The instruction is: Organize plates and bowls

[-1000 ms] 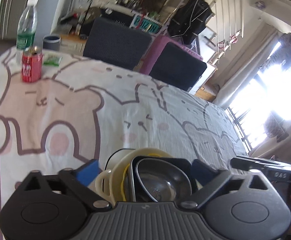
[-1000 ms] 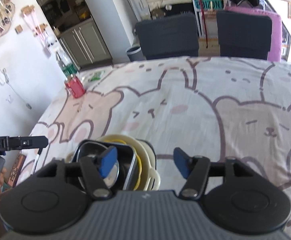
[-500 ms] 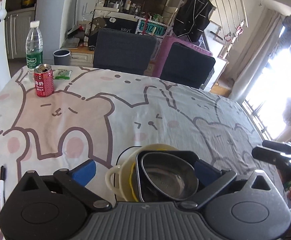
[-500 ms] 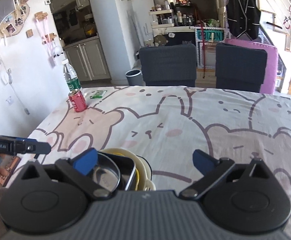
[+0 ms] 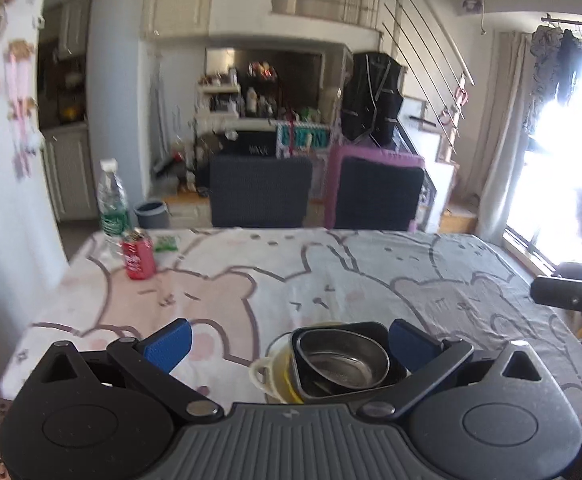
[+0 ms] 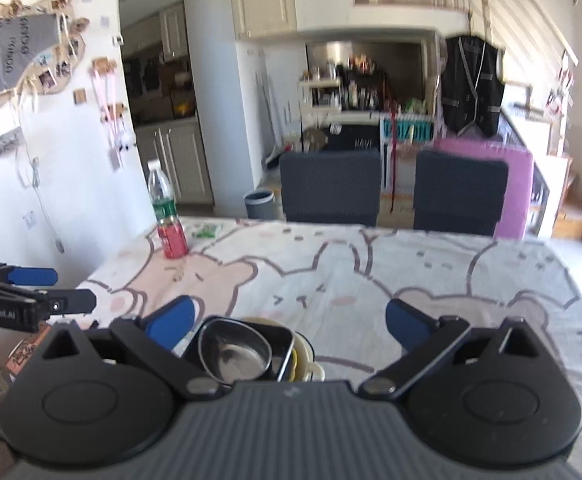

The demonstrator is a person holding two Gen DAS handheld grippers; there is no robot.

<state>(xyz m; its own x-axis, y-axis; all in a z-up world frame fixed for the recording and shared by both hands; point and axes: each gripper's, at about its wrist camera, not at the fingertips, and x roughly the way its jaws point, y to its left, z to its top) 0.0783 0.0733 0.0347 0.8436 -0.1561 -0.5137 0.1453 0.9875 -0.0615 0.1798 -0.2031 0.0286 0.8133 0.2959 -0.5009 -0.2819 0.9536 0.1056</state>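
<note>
A nested stack sits at the table's near edge: a steel bowl (image 5: 341, 360) inside a black square dish (image 5: 371, 330), inside a cream handled bowl (image 5: 269, 372). The stack also shows in the right wrist view, with the steel bowl (image 6: 233, 354) on top. My left gripper (image 5: 289, 338) is open and empty, raised above and behind the stack. My right gripper (image 6: 291, 320) is open and empty, above the stack's right side. Each gripper shows at the edge of the other's view: the right one (image 5: 567, 294), the left one (image 6: 31, 292).
A red can (image 5: 138, 255) and a water bottle (image 5: 111, 204) stand at the far left of the bear-print tablecloth (image 5: 331, 276), with a green packet (image 5: 165, 243) beside them. Two dark chairs (image 5: 261, 190) stand behind the far edge.
Both grippers have lifted up and back from the stack and levelled out. The right gripper has opened wider. The stack stays on the table.
</note>
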